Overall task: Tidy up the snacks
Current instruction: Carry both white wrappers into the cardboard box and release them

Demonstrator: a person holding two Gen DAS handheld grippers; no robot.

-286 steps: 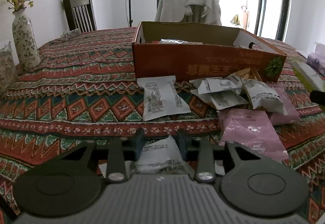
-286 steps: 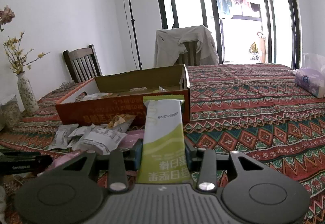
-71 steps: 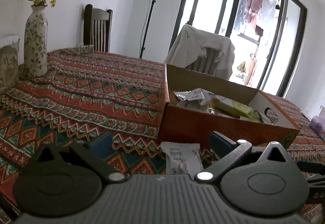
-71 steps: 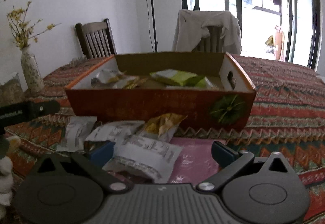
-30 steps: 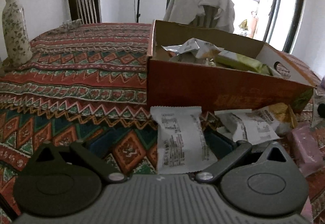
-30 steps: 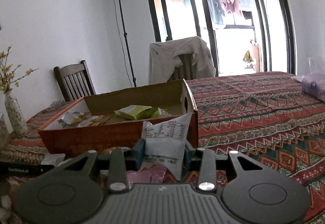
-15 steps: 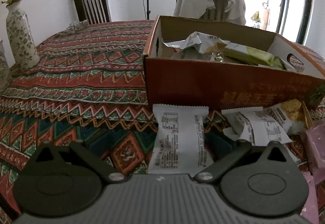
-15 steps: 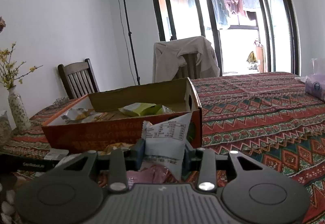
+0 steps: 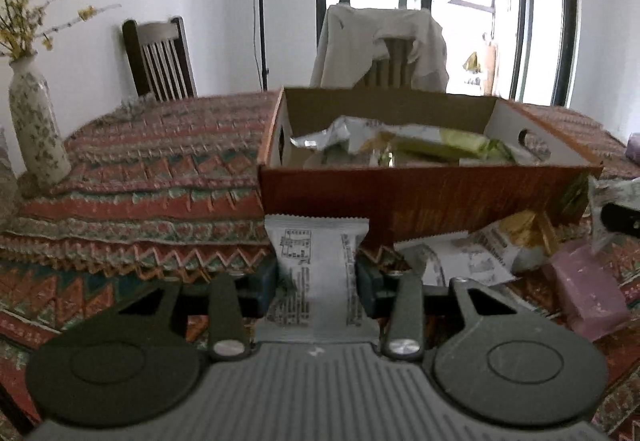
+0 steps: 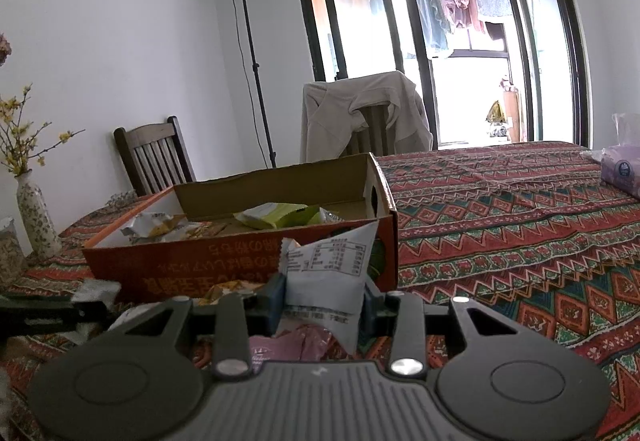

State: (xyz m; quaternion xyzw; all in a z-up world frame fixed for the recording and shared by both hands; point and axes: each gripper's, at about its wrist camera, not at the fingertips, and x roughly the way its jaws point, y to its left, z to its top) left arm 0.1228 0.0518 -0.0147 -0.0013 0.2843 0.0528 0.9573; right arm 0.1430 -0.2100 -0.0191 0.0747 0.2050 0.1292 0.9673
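Observation:
An orange cardboard box (image 9: 420, 201) stands on the patterned table and holds several snack packets, among them a green one (image 9: 448, 145). My left gripper (image 9: 316, 277) is shut on a white snack packet (image 9: 312, 261) and holds it just in front of the box's left end. My right gripper (image 10: 322, 297) is shut on another white snack packet (image 10: 332, 269), held up in front of the box's right end (image 10: 248, 261). Loose white, yellow and pink packets (image 9: 480, 253) lie on the table in front of the box.
A flowered vase (image 9: 36, 129) stands at the table's left edge. A purple tissue pack (image 10: 620, 169) lies at the far right. Two chairs stand behind the table, one draped with a jacket (image 10: 364, 117). A pink packet (image 9: 584, 289) lies at the right front.
My left gripper has closed on the white packet and lifted it from the table. My right gripper has stayed shut on its packet, moving slightly nearer the box.

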